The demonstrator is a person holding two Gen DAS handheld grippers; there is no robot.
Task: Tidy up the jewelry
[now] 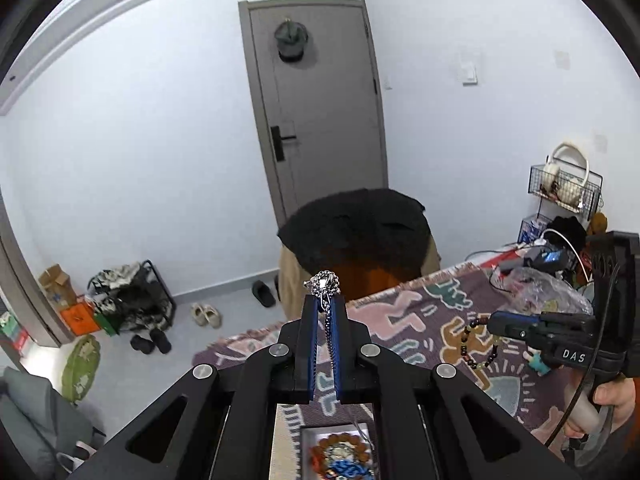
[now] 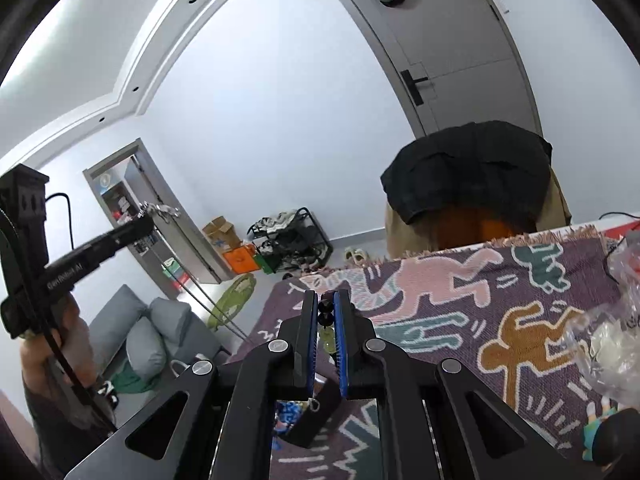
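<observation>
My left claw [image 1: 326, 294] pinches a silver chain [image 1: 327, 284], my right claw [image 2: 327, 312] a bead bracelet [image 2: 325, 314], with the jewelry box [image 1: 340, 454] directly below, nearest the left.

Black tool [image 1: 326, 304], blue pads [image 1: 339, 344], silver screws, "DAS" lettering.

We see both fisheye views evenly lit and bright, with soft shadows, black rounded corners and strongly bent edges.

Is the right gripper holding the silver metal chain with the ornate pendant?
No, the right gripper is shut on a dark beaded bracelet; the silver chain is clamped in the left gripper.
</observation>
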